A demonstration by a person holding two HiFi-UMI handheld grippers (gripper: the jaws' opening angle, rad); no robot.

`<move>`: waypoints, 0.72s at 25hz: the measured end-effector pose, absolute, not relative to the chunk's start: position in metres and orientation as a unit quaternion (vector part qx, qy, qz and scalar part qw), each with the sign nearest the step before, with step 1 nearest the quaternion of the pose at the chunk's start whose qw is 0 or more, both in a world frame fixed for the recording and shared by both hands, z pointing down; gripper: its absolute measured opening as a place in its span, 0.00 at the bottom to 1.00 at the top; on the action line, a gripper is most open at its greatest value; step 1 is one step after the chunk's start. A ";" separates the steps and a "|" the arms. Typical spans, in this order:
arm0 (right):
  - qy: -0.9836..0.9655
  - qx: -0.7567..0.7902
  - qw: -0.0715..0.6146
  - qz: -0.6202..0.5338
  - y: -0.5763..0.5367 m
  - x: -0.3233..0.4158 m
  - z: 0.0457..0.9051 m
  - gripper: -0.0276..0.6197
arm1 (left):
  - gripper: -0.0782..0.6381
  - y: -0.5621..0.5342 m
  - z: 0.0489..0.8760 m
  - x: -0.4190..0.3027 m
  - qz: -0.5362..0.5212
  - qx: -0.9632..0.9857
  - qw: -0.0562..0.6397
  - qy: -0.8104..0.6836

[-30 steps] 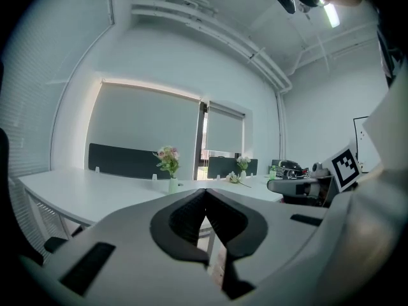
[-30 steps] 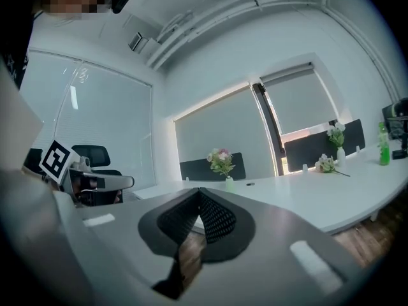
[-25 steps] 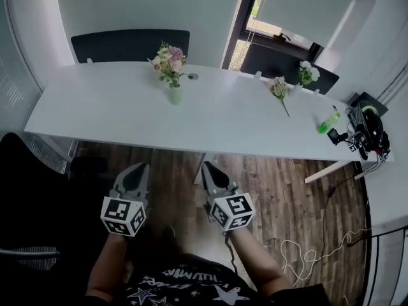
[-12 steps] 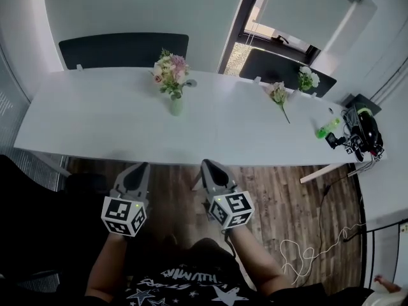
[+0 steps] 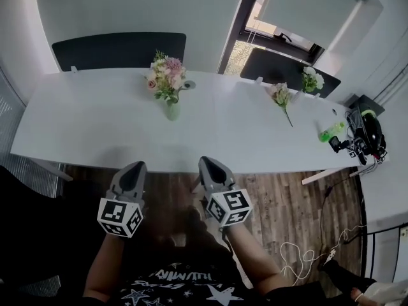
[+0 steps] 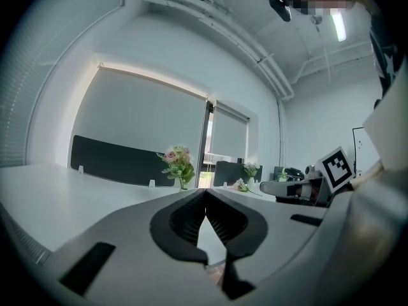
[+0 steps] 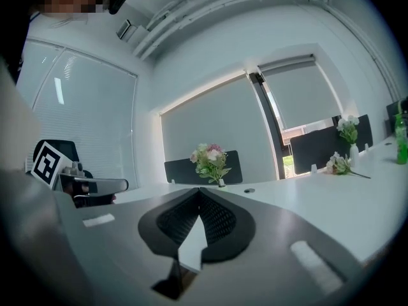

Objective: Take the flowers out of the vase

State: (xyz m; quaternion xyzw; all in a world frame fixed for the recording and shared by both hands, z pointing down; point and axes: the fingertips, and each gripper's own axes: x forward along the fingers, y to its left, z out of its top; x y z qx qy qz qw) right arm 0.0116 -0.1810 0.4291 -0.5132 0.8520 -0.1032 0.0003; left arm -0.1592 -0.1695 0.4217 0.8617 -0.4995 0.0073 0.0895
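The left tongs (image 5: 132, 167) and the right tongs (image 5: 207, 162) are both clenched with nothing between them. In each gripper view the ribbed pads meet at the tips (left tongs (image 6: 205, 192), right tongs (image 7: 199, 190)). In the head view both hang side by side over the wooden floor (image 5: 287, 196), short of the near edge of the white desk (image 5: 89, 129) and touching nothing on it.

The flowers (image 5: 164, 81), a pink and cream bunch with green leaves, stand upright in the small pale vase (image 5: 171, 111) toward the far side of the desk. They are at about 1 o'clock from the left tongs and 11 o'clock from the right tongs, well apart from both. Both gripper views show the same bunch straight ahead beyond the tips (flowers (image 6: 178, 164), flowers (image 7: 209, 160)).

A loose flower stem (image 5: 281, 95) lies flat on the desk at about 1 o'clock from the right tongs. A second small bouquet (image 5: 312, 80) stands just beyond it. A green bottle (image 5: 330, 132) lies near the desk's right end, at about 2 o'clock.
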 end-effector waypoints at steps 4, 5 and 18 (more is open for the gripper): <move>0.862 -0.495 0.006 -0.109 -0.218 0.012 0.430 0.05 | 0.12 -0.198 0.424 -0.154 0.015 0.853 0.088 -0.514; 0.864 -0.491 0.006 -0.110 -0.226 0.013 0.430 0.05 | 0.12 -0.205 0.425 -0.152 0.018 0.851 0.089 -0.517; 0.892 -0.435 0.001 -0.121 -0.333 0.055 0.437 0.05 | 0.12 -0.293 0.448 -0.101 0.038 0.825 0.102 -0.555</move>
